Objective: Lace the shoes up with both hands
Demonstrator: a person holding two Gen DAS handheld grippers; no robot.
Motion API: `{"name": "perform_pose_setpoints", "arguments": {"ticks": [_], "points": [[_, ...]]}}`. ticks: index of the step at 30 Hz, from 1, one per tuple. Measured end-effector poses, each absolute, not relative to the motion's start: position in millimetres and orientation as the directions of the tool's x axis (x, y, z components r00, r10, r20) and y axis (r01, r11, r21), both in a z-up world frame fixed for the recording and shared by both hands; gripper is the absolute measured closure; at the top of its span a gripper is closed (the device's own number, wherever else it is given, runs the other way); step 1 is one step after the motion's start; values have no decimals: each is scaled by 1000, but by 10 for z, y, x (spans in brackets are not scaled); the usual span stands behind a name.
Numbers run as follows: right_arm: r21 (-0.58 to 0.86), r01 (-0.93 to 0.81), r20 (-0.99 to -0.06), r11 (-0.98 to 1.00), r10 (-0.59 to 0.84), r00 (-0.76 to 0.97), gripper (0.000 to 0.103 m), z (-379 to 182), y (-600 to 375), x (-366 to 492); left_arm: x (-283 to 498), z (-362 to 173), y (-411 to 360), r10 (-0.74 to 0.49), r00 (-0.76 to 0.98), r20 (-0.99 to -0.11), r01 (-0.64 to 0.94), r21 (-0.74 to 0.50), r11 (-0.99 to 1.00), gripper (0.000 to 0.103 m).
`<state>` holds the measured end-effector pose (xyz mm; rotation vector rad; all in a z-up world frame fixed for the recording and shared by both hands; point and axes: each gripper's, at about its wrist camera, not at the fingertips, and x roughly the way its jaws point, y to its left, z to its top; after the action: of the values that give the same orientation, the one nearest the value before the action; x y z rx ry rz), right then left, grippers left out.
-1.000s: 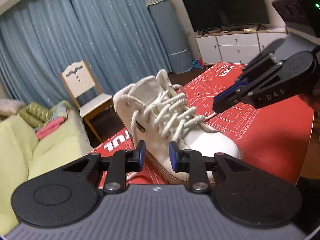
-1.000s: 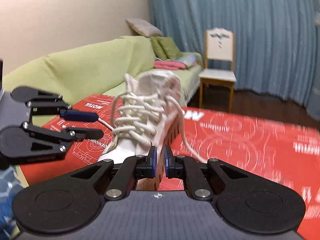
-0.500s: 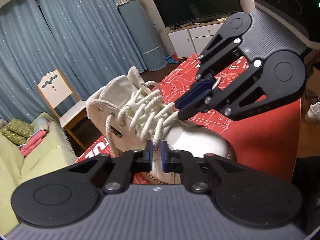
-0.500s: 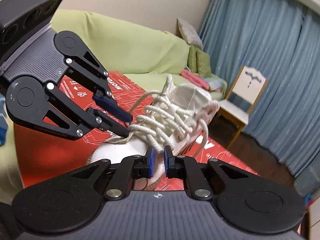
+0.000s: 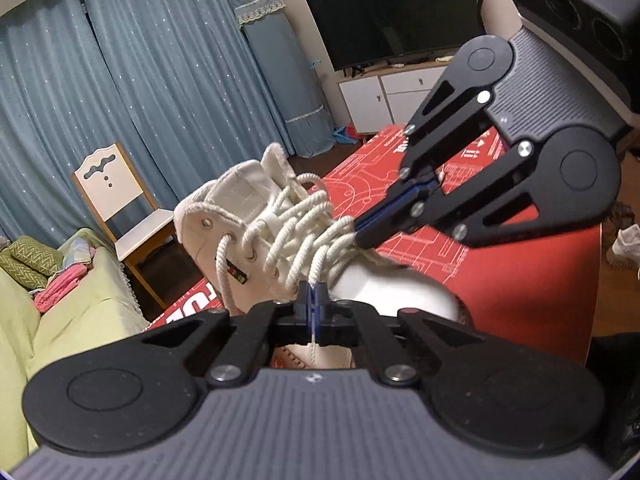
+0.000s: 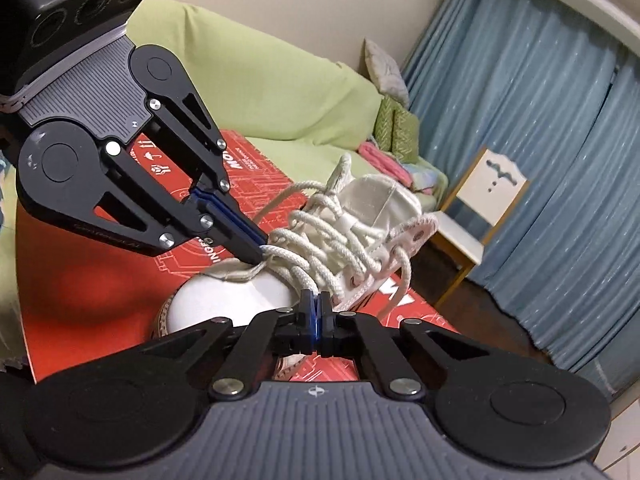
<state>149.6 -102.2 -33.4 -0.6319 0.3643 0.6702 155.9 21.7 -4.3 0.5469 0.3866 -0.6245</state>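
Observation:
A white high-top shoe (image 5: 240, 196) (image 6: 240, 300) with thick white laces (image 5: 304, 248) stands on a red printed mat (image 5: 520, 280). At the bottom of the left wrist view, my left gripper (image 5: 313, 300) has its jaws closing tight on a lace strand at the near row of eyelets, and the strand shows between the pads. My right gripper (image 5: 357, 236) comes in from the upper right, its tips pinched on a lace loop on the far side. The right wrist view shows the right gripper (image 6: 316, 308) pressed on a strand and the left gripper (image 6: 259, 254) at the loops near the toe.
A white-backed wooden chair (image 5: 116, 196) and blue curtains (image 5: 160, 80) stand behind the shoe. A green sofa (image 6: 260, 92) with cushions lies along one side. A television (image 5: 392, 12) sits on a white cabinet (image 5: 384, 96). Another shoe (image 5: 624, 244) lies on the floor.
Both grippers have gone from open to closed on lace strands. The right gripper rolled and swung in close over the shoe's laces. The shoe has stayed in place.

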Motion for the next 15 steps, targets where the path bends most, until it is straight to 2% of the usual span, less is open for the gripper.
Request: {"name": "perform_pose_setpoints", "arguments": {"ticks": [4, 9, 11, 15], "points": [[-405, -691, -481, 599, 503, 718, 103, -254, -915, 1506, 1539, -34, 219, -447, 741, -500, 648, 360, 672, 103], [-361, -710, -502, 605, 516, 695, 103, -229, -1000, 1585, 1497, 25, 327, -467, 739, -486, 653, 347, 673, 99], [-364, -708, -520, 605, 499, 693, 95, -239, -1071, 1588, 1509, 13, 355, -457, 748, -480, 644, 360, 675, 99], [-381, -714, -539, 587, 487, 687, 93, -270, -1133, 1569, 1527, -43, 345, -465, 742, -483, 652, 358, 669, 99]]}}
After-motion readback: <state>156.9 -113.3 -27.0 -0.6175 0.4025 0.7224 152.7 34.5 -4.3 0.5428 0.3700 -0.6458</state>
